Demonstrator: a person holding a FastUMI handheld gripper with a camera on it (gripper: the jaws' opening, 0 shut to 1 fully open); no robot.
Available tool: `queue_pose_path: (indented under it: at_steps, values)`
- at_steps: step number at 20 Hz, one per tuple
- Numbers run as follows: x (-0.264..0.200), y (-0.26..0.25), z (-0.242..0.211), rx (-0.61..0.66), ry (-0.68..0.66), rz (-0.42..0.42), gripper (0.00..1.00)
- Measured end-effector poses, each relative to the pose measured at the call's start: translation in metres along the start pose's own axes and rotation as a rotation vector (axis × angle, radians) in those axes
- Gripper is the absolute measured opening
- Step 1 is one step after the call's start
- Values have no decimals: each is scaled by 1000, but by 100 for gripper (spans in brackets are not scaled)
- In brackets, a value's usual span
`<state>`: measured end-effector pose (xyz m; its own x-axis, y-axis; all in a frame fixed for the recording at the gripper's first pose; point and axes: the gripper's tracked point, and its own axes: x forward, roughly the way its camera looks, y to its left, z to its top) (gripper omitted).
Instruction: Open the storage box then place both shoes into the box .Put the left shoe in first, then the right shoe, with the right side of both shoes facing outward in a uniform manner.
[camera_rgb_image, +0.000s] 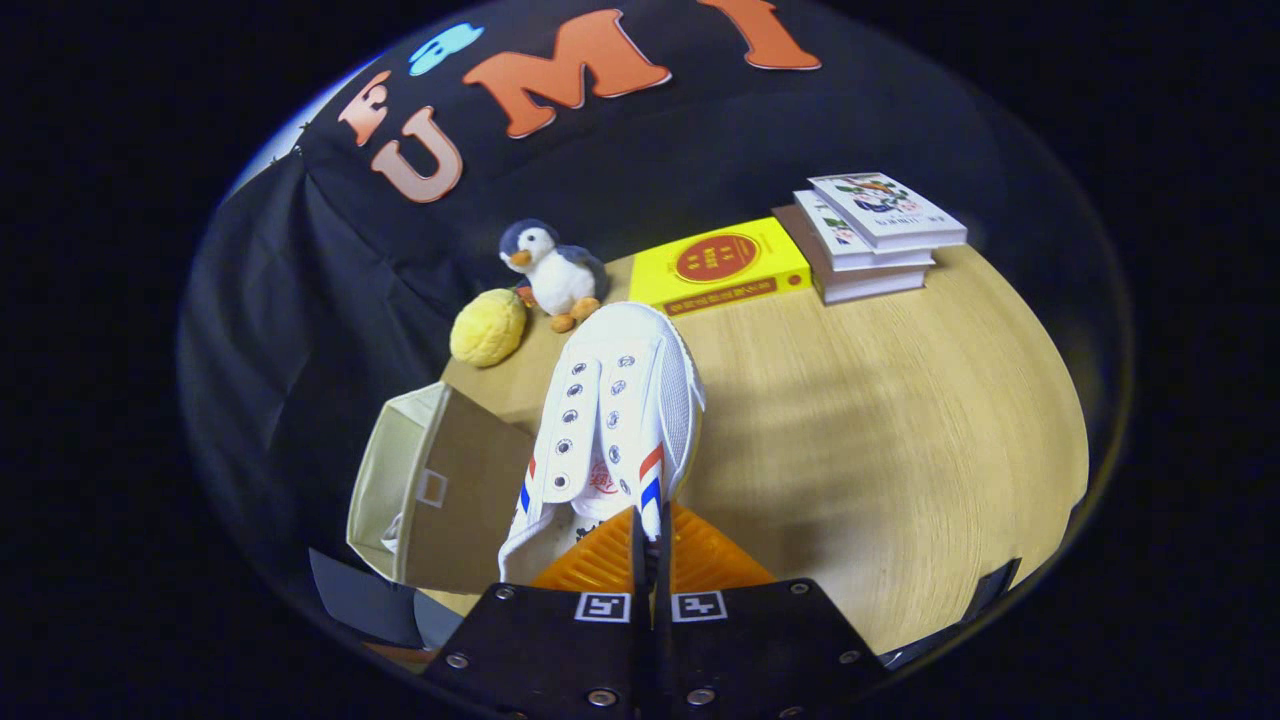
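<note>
My gripper (650, 545) is shut on the heel-side collar of a white canvas shoe (615, 420) with red and blue stripes on its sides. The shoe hangs above the wooden table (880, 430), toe pointing away from me toward the penguin toy. Just left of the shoe and the fingers stands the beige fabric storage box (440, 490). Its flap is open, and something white shows low inside its left opening. I cannot tell what that is.
Beyond the shoe's toe sit a plush penguin (553, 270) and a yellow round plush (488, 327). A yellow book (720, 267) and a stack of white books (870, 235) lie at the table's far right. Black cloth hangs behind.
</note>
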<state>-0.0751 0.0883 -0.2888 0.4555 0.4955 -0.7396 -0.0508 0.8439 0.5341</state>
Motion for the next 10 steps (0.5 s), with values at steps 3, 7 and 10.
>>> queue_pose_path:
  at_steps: [3, 7, 10]
  values:
    - [1, 68, 12, -50, 2, 80, 1]
    - [19, 146, 6, -111, 41, 167, 1]
    - [37, 186, -15, -140, 92, 196, 1]
